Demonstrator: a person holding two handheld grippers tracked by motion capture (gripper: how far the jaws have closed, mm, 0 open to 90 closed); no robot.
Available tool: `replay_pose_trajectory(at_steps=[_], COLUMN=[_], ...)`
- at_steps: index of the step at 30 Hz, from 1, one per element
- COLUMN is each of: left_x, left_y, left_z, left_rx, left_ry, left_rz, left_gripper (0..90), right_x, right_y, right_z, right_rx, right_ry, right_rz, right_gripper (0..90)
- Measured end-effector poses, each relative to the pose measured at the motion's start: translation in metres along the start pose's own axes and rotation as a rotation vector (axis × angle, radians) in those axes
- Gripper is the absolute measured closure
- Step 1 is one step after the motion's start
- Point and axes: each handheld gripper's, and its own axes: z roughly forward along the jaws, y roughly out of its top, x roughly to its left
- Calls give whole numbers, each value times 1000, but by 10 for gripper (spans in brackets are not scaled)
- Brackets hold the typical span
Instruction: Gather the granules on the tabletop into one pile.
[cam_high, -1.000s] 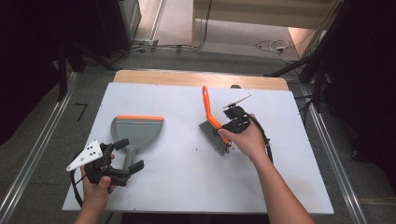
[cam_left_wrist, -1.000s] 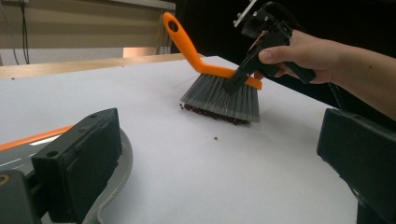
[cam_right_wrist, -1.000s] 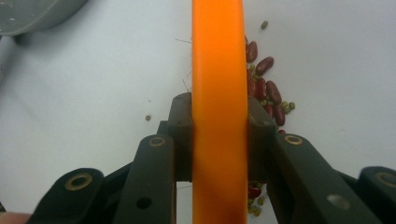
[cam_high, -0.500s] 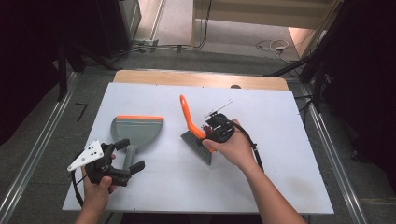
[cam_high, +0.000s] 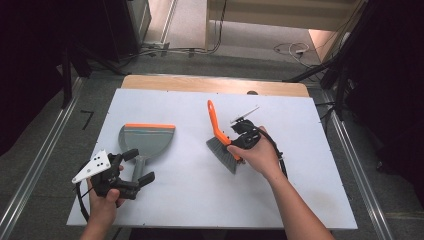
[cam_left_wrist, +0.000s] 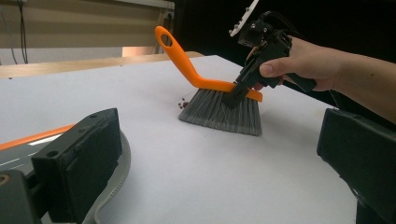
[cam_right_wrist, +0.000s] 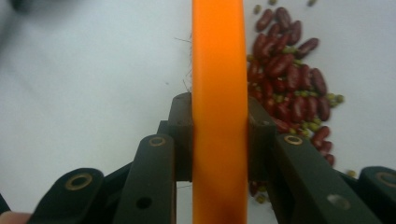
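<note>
A hand brush (cam_high: 218, 131) with an orange handle and grey bristles stands on the white table (cam_high: 190, 200), right of middle. My right gripper (cam_high: 239, 143) is shut on its orange back, just above the bristles. In the right gripper view the orange bar (cam_right_wrist: 219, 93) is clamped between the pads, with a heap of red and small green beans (cam_right_wrist: 285, 70) beside it. A grey dustpan (cam_high: 147, 140) with an orange lip lies at the left. My left gripper (cam_high: 139, 166) is open, its jaws either side of the dustpan's handle. The left gripper view shows the brush (cam_left_wrist: 219, 105) ahead.
A wooden strip (cam_high: 200, 82) runs along the table's far edge. Metal rails (cam_high: 30, 170) flank the table on the floor, and cables (cam_high: 295, 50) lie on the floor beyond. A few beans (cam_left_wrist: 184, 101) sit by the bristles.
The right gripper carried the brush to the left, then partly back to the right. The left gripper and the dustpan stayed where they were.
</note>
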Motion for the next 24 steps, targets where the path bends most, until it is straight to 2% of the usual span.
replay_pose_trajectory(at_steps=[2,6,7,10,14,16,18,19,21,24], left_x=[0,1,1,1,0,0,0,0,0,0], left_y=[0,-1,-1,-1,0,0,0,0,0,0], left_z=[0,0,0,0,0,0,0,0,1,1], left_rx=[2,2,2,1,1,1,3,2,2,2], left_ry=[0,1,1,1,1,1,2,1,1,0], left_rz=[0,-2,-2,-1,0,1,2,1,0,2], left_gripper=[10,10,10,10,10,10,10,10,10,10], right_x=[-4,-4,-4,-7,-18,-23,-29,-30,-30,-28], right_y=[-1,-2,-2,-2,-4,-5,-6,-7,-9,-11], right_z=[-3,-8,-11,-23,-44,-51,-54,-54,-49,-37], right_rx=[-6,-18,-23,-52,-112,-127,-127,-123,-101,-72], right_ry=[-15,-74,-80,-59,-96,-147,-237,-265,-360,-453], right_rz=[6,-10,-14,-2,24,31,34,34,13,-19], right_gripper=[681,681,681,681,681,681,681,681,681,681])
